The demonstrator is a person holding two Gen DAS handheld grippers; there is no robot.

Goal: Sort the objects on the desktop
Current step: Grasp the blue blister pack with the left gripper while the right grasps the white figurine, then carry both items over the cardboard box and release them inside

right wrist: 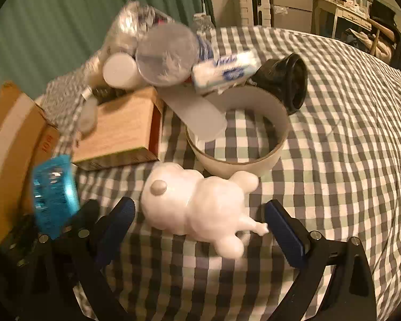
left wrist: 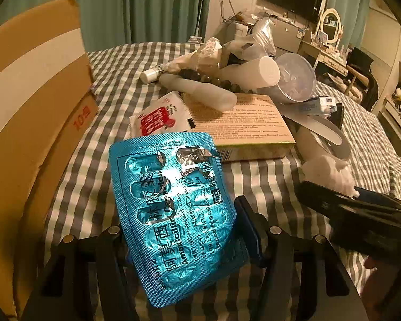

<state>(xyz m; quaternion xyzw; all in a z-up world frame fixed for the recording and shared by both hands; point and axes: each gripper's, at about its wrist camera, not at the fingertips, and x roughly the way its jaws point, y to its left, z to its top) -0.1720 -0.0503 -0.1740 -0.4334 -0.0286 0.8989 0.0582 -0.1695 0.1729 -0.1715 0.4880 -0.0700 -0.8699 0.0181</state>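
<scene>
The left tongs (left wrist: 184, 243) clench a blister pack (left wrist: 173, 208) near the bed's box-side edge, while the right tongs (right wrist: 200, 222), released, straddle the figurine (right wrist: 197, 208) lying crosswise between them.

Both fisheye views are dim and warm-toned, with a yellowish indoor cast, black vignetted corners and straight lines bowed strongly toward the edges. In the left wrist view the focus is fairly sharp, and the crinkled blue foil blister pack of capsules (left wrist: 173, 208) throws bright white glare off its middle, while the grey-and-white checked cloth (left wrist: 267, 184) beneath it carries soft, dark shadows. The right wrist view is smeared by motion blur, worst on its left side, where the clear round plastic lid (right wrist: 167, 53) and the tan cardboard box (right wrist: 120, 128) lose their edges; the glossy white animal figurine (right wrist: 200, 203) at centre looks washed out and soft.
</scene>
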